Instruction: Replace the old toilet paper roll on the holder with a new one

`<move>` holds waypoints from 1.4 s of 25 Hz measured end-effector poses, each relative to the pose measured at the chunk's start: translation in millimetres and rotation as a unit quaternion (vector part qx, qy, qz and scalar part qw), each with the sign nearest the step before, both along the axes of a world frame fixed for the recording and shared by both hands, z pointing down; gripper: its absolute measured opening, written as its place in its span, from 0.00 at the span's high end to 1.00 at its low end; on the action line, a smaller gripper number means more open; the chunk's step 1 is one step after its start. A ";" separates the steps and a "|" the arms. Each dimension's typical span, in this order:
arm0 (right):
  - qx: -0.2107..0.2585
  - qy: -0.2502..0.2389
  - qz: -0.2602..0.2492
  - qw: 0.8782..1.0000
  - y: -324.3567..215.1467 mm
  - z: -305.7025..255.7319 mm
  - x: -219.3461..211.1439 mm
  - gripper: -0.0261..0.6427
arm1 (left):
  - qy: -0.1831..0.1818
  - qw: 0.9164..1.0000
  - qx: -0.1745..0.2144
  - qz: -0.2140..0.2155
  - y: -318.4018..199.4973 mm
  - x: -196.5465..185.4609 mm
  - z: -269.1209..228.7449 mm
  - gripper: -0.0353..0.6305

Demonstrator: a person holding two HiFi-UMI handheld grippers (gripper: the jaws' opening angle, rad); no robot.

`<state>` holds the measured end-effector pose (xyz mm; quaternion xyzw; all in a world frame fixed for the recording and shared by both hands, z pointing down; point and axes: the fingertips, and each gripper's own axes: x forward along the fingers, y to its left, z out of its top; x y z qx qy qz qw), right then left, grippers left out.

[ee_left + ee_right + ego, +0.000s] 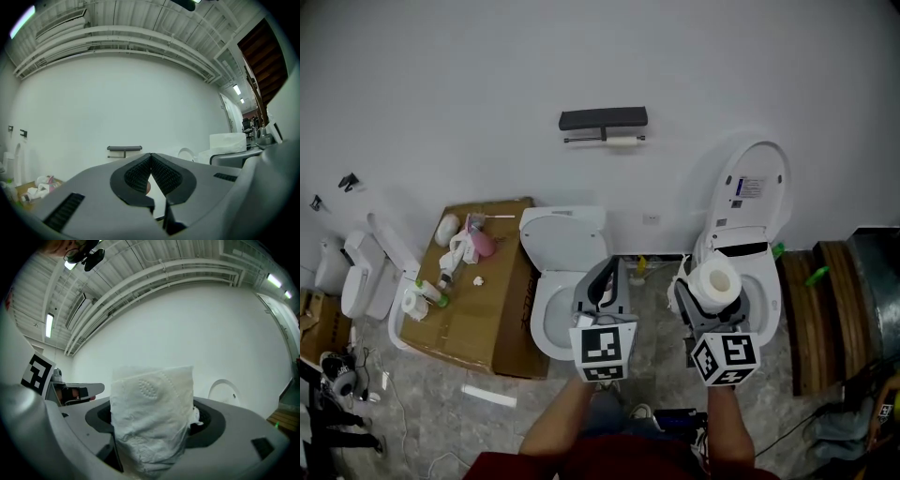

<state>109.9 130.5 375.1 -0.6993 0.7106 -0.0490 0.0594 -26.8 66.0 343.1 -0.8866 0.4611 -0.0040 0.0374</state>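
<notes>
Toilet paper roll: sitting clamped between right gripper jaws.
Left gripper: holding jaws together, gripping nothing.
Holder: hanging on wall, carrying old roll.

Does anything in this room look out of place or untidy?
Yes. Bottles and other small items lie scattered on the cardboard box, and loose white toilet parts lie on the floor at far left.

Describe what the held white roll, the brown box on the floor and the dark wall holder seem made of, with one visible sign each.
White toilet paper roll: soft matte tissue; dimpled embossing, crumpled edges.
Brown box: matte cardboard, likely; tan colour, creased flat panels.
Dark wall holder: matte black metal or plastic; too small to tell which.
</notes>
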 end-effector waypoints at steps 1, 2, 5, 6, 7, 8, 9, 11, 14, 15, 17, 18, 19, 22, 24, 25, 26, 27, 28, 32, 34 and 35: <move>-0.001 0.000 -0.001 1.000 -6.4 2.0 2.2 0.37 | 0.000 1.000 -0.001 0.000 -6.4 2.9 1.9 0.92; -0.002 0.001 -0.002 1.000 -13.0 4.0 4.0 0.37 | 0.001 1.000 -0.002 0.000 -13.5 5.2 4.1 0.92; -0.005 0.005 -0.002 1.000 -35.6 9.2 10.2 0.37 | 0.009 1.000 -0.008 -0.003 -39.3 11.0 10.1 0.92; -0.006 0.007 -0.001 1.000 -44.1 10.3 13.0 0.37 | 0.011 1.000 -0.008 -0.003 -48.7 13.5 11.2 0.92; -0.007 0.009 0.000 1.000 -52.6 11.1 15.8 0.37 | 0.013 1.000 -0.008 -0.002 -58.1 16.0 12.1 0.92; -0.009 0.012 0.001 1.000 -61.5 11.5 18.3 0.37 | 0.015 1.000 -0.008 -0.001 -67.9 18.3 12.9 0.92; -0.010 0.016 0.001 1.000 -71.3 11.5 20.5 0.37 | 0.018 1.000 -0.009 0.000 -78.9 20.2 13.6 0.92; -0.012 0.020 0.002 1.000 -95.4 11.0 23.7 0.37 | 0.022 1.000 -0.011 -0.002 -104.6 22.2 14.0 0.92; -0.017 0.023 0.001 1.000 -139.0 10.6 25.8 0.37 | 0.022 1.000 -0.010 -0.008 -148.2 22.4 12.8 0.92; -0.019 0.025 0.000 0.999 -154.8 10.5 25.6 0.37 | 0.022 1.000 -0.009 -0.009 -163.3 22.1 12.3 0.92; -0.024 0.031 -0.001 0.999 -186.5 9.8 24.5 0.37 | 0.024 1.000 -0.010 -0.008 -193.5 21.7 12.4 0.92; -0.026 0.035 -0.002 0.999 -201.8 8.8 24.1 0.37 | 0.026 1.000 -0.013 -0.008 -208.5 21.9 12.8 0.92; -0.027 0.037 -0.002 0.999 -216.6 7.6 23.6 0.37 | 0.027 0.999 -0.016 -0.007 -223.0 22.1 13.4 0.92; -0.029 0.037 -0.002 0.999 -257.1 5.7 23.2 0.37 | 0.029 0.999 -0.022 -0.002 -263.1 24.0 14.7 0.92; -0.033 0.038 0.001 0.999 -280.9 6.5 25.8 0.37 | 0.029 0.999 -0.024 0.003 -287.0 28.0 15.1 0.92; -0.034 0.038 0.003 0.999 -291.5 6.9 27.9 0.37 | 0.029 0.999 -0.024 0.006 -297.9 30.6 15.2 0.92; -0.035 0.039 0.005 0.999 -301.2 7.2 30.3 0.37 | 0.028 0.999 -0.024 0.009 -308.0 33.1 15.3 0.92; -0.035 0.039 0.007 0.999 -310.1 7.2 32.7 0.37 | 0.027 0.999 -0.024 0.011 -317.4 35.6 15.5 0.92; -0.035 0.038 0.009 0.999 -318.1 7.1 34.9 0.37 | 0.025 0.999 -0.025 0.012 -326.2 37.8 15.9 0.92; -0.039 0.034 0.011 0.999 -342.8 10.3 47.1 0.37 | 0.021 0.999 -0.033 0.014 -353.2 50.8 20.7 0.92; -0.040 0.031 0.010 0.999 -354.4 14.5 57.3 0.37 | 0.017 0.999 -0.034 0.013 -364.0 61.5 23.7 0.92; -0.040 0.029 0.008 0.999 -360.6 16.6 62.9 0.37 | 0.015 0.999 -0.035 0.011 -369.4 67.2 25.4 0.92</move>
